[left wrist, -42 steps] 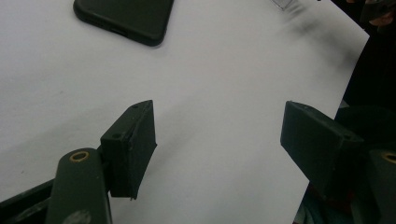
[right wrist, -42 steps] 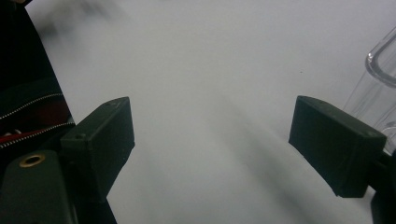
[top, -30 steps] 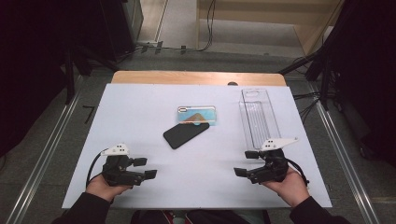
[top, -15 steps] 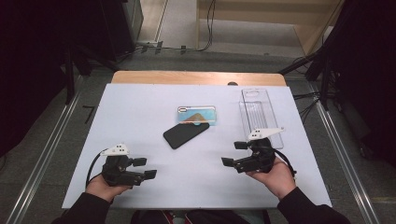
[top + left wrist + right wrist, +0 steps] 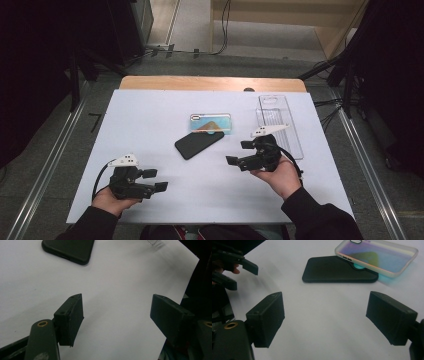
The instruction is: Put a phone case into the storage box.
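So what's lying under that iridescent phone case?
One corner of the iridescent phone case rests on the black phone. Through the case a round teal patch shows by the overlap; whatever else the case covers there is blurred.

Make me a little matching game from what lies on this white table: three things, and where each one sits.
Things:
1. flat black phone
2. iridescent see-through phone case
3. clear ridged plastic tray

Places:
A. at the table's right edge
B. leaning on the black phone's far end
C. mid-table, nearest the right tongs

Pairs: 1-C, 2-B, 3-A
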`<state>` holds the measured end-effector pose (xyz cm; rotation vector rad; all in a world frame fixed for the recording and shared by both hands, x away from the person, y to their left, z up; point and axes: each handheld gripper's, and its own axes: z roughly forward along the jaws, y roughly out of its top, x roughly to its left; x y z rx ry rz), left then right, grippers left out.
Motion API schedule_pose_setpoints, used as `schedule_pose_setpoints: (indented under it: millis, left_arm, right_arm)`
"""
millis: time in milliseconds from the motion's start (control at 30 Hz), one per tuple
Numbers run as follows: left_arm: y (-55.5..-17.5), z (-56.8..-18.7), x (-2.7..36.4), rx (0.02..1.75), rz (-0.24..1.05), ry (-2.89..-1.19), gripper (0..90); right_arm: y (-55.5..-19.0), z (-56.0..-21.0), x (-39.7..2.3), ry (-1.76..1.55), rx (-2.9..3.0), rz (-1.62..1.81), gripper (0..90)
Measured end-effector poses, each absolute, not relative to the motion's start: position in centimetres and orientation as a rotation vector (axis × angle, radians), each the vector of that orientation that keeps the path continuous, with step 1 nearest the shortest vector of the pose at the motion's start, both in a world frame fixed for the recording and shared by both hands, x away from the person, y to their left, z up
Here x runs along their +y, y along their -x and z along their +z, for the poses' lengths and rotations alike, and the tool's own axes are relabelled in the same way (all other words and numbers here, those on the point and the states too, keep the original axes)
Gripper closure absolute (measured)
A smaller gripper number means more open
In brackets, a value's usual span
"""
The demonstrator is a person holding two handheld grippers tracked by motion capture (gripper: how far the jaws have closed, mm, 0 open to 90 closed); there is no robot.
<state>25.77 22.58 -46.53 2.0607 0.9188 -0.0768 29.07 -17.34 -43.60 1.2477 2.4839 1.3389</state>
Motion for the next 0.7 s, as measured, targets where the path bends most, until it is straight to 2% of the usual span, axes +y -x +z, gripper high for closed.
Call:
schedule_pose_setpoints:
  millis: [467, 567, 633, 700]
  left_arm:
    - [-25.8, -46.5, 22.7, 0.927, -0.071, -2.056, 26.7]
    - [-25.8, -46.5, 22.7, 0.926, -0.076, -2.051, 26.7]
    - [-25.7, -46.5, 22.7, 0.923, -0.087, -2.037, 26.7]
    - [-25.7, -46.5, 22.6, 0.917, -0.085, -2.044, 26.7]
  right_arm:
    - [-32.5, -43.5, -15.7, -1.31, 2.45, 1.298, 13.3]
    - [-33.4, -43.8, -15.2, -1.29, 2.474, 1.296, 22.7]
    - [-34.0, -44.0, -15.1, -1.292, 2.472, 1.305, 22.8]
    - [-34.8, -44.1, -14.9, -1.289, 2.467, 1.278, 26.9]
